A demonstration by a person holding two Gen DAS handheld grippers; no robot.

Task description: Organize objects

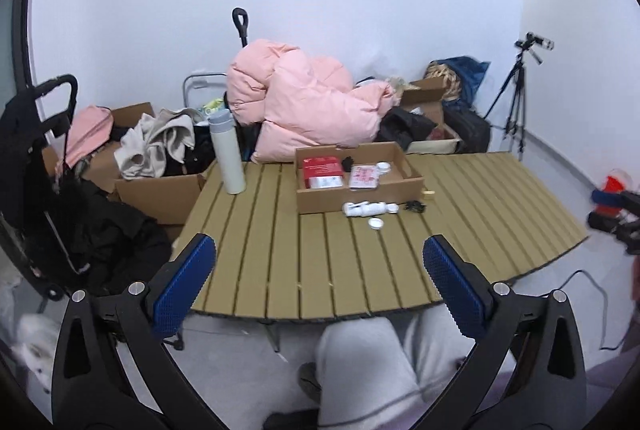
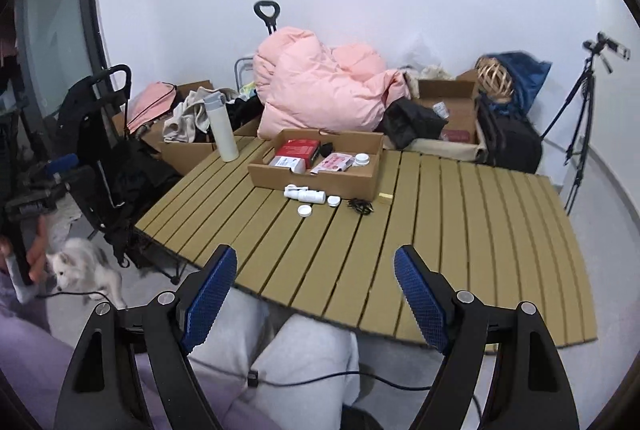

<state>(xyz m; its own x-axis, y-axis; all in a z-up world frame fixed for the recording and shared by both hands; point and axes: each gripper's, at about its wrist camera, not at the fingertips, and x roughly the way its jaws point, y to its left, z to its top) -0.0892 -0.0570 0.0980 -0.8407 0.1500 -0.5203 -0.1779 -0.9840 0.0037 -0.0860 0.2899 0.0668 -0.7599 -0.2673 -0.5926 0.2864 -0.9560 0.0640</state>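
Observation:
A shallow cardboard box [image 1: 360, 196] [image 2: 316, 184] stands on the slatted tan table [image 1: 280, 262] [image 2: 480, 230]. It holds a red packet [image 1: 322, 166] [image 2: 298, 149], a pink packet [image 1: 363, 176] [image 2: 334, 163] and a small white jar [image 2: 362, 159]. In front of it lie a white spray bottle [image 1: 366, 208] [image 2: 306, 195], two white caps [image 1: 375, 223] [image 2: 305, 210] and a small black tangle [image 1: 415, 206] [image 2: 360, 206]. My left gripper [image 1: 320, 276] and right gripper [image 2: 314, 290] are both open and empty, held over the table's near edge, well short of these things.
A tall white flask [image 1: 227, 154] [image 2: 218, 128] stands at the table's far left. Behind are a pink puffy coat [image 1: 308, 102] [image 2: 320, 86], boxes of clothes [image 1: 160, 166], a tripod [image 2: 580, 134] and a black stroller [image 2: 100, 134]. A small white dog [image 2: 84, 270] stands on the floor at left.

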